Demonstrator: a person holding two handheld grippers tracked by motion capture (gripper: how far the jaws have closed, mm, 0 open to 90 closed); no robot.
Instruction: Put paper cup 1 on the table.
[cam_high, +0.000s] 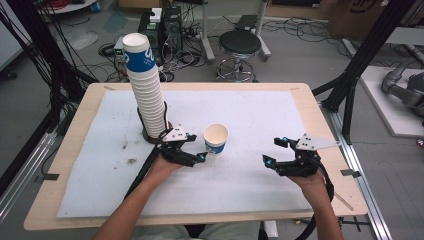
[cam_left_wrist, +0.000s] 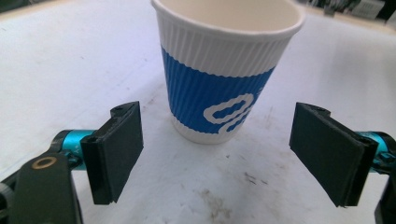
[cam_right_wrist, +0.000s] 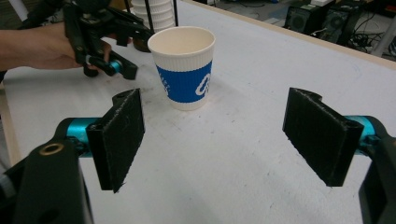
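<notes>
A single white paper cup (cam_high: 216, 138) with a blue band stands upright and empty on the white mat. My left gripper (cam_high: 197, 147) is open just left of it, jaws pointing at it. In the left gripper view the cup (cam_left_wrist: 219, 88) stands just beyond the two black pads (cam_left_wrist: 119, 149), untouched by either. Farther right, my right gripper (cam_high: 274, 151) is open with nothing between its jaws. The right gripper view shows the cup (cam_right_wrist: 184, 70) well ahead of it, with the left gripper (cam_right_wrist: 135, 49) behind. A tall, slightly leaning stack of the same cups (cam_high: 147, 95) rises at the back left.
The stack sits in a dark round holder (cam_high: 150, 135) with a thin black upright. A white mat (cam_high: 250, 185) covers most of the wooden table (cam_high: 320, 130). Beyond the far edge are a stool (cam_high: 240, 45), computer cases and floor cables.
</notes>
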